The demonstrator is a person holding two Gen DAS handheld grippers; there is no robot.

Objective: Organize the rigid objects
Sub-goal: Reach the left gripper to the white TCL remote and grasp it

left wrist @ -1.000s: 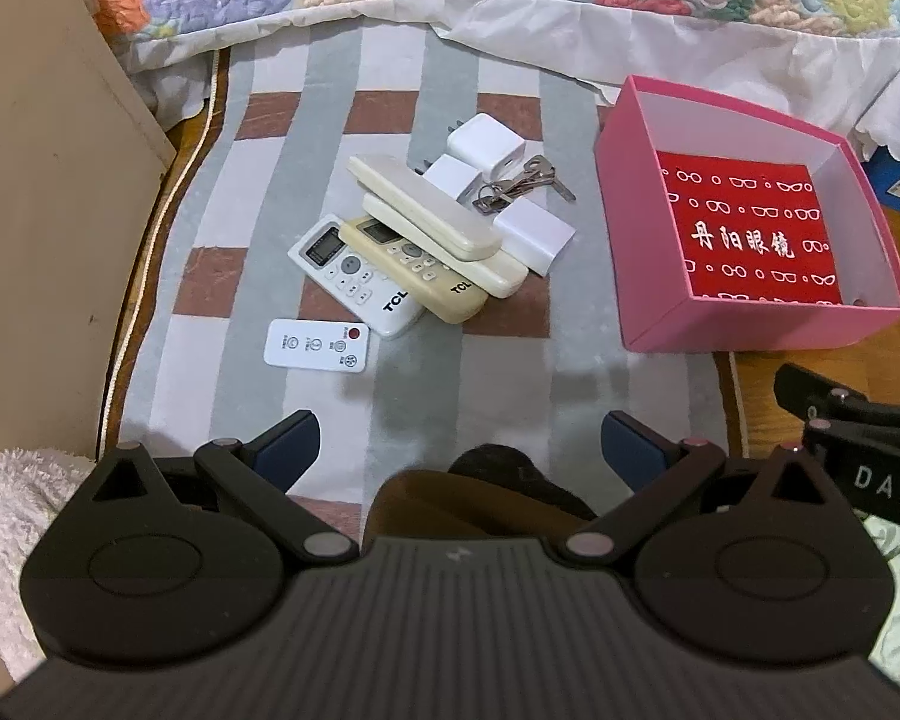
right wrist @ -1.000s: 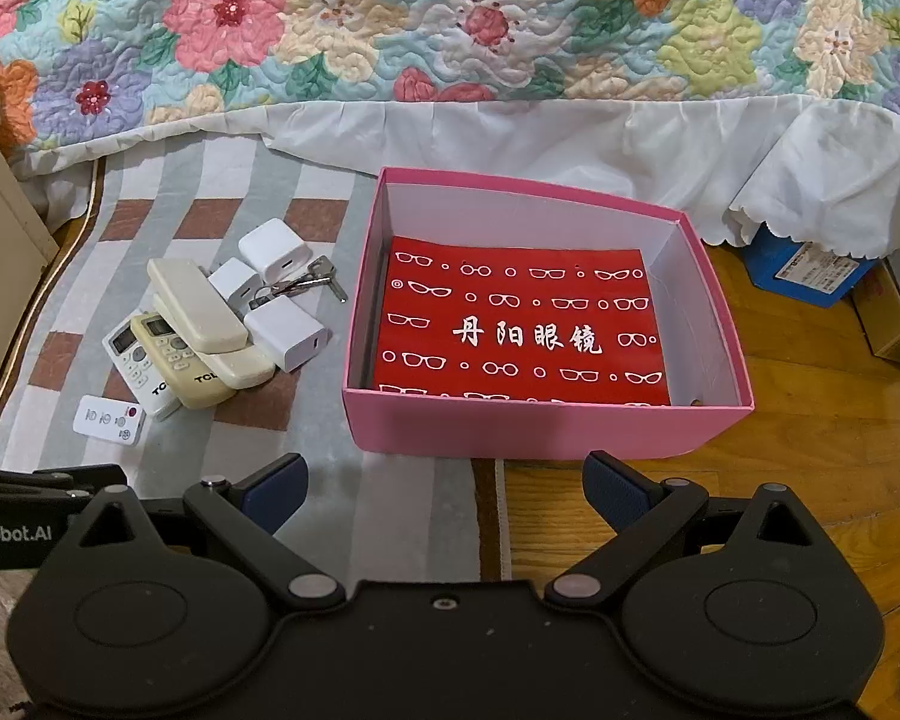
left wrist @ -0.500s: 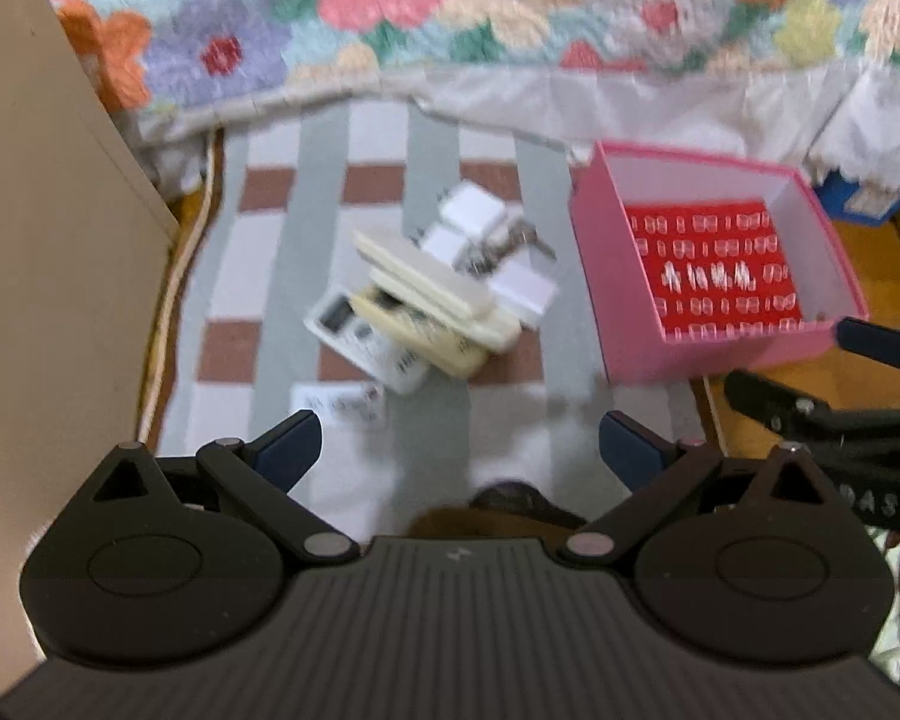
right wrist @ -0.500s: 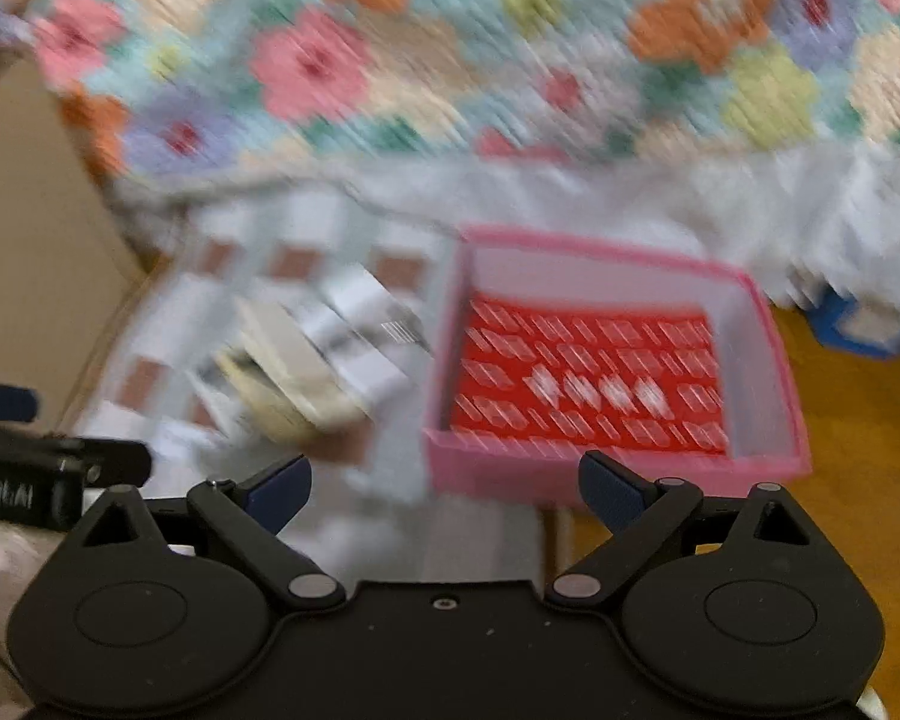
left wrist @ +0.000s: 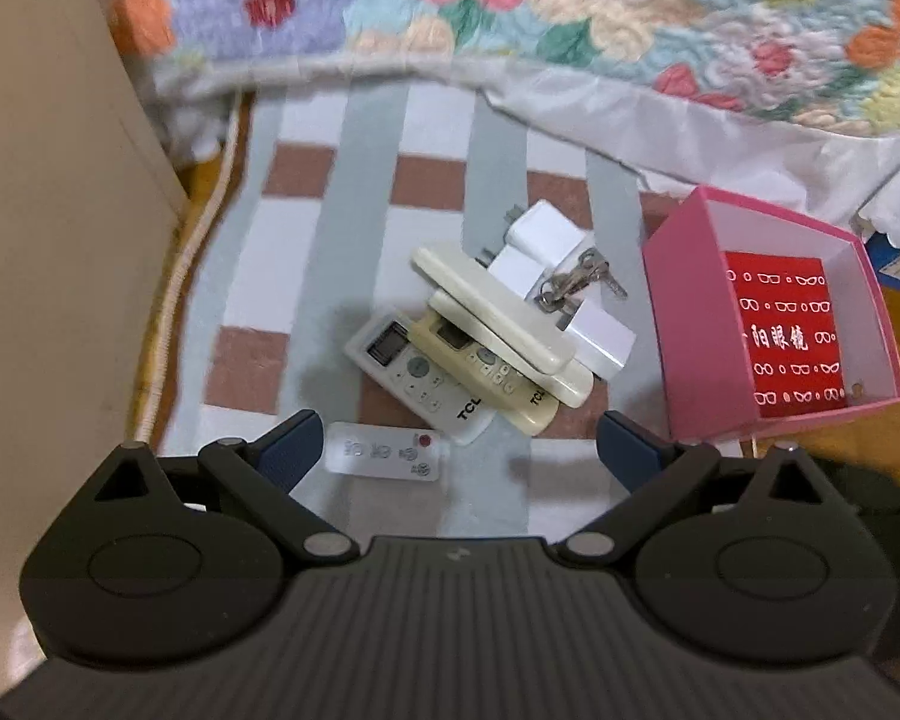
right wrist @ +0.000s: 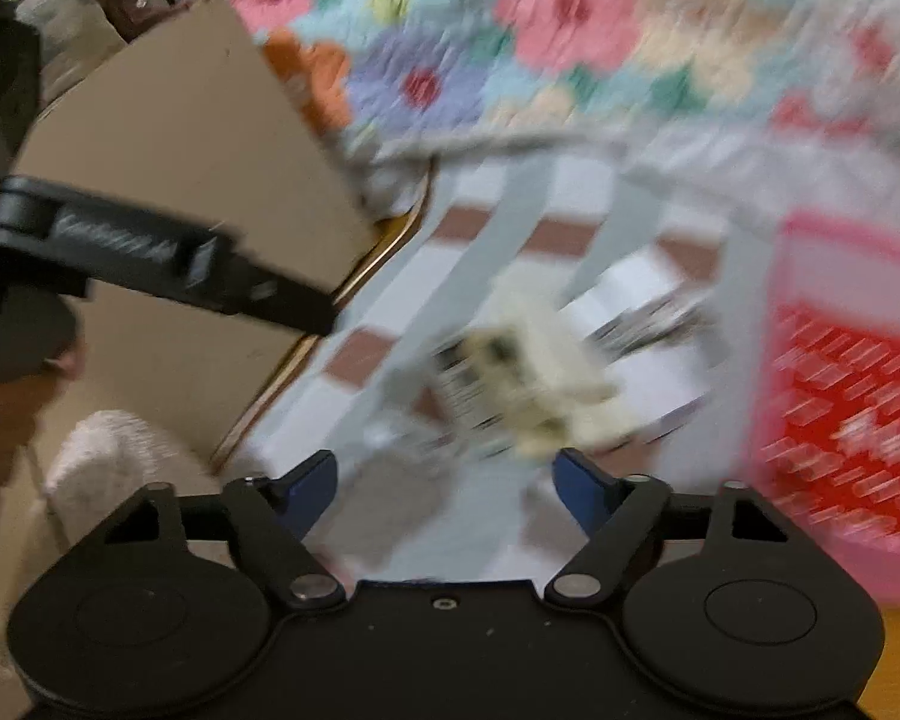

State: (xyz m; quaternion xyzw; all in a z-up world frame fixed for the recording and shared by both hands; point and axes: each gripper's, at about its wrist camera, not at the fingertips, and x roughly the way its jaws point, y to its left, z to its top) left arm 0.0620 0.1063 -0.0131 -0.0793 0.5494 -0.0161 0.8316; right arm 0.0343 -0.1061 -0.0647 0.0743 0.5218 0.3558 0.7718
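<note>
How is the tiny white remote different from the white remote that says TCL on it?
The tiny white remote is short and flat, with a red button and no screen; the TCL remote is longer and has a screen at one end. The tiny remote lies alone on the rug, while the TCL remote is partly tucked under the cream remotes stacked on it. Both are white and lie face up.

On the rug [left wrist: 354, 192], stacked remotes [left wrist: 486, 354] lie left of the box [left wrist: 684, 324]; chargers [left wrist: 546, 234] and apparently keys [left wrist: 576, 282] sit behind them.
</note>
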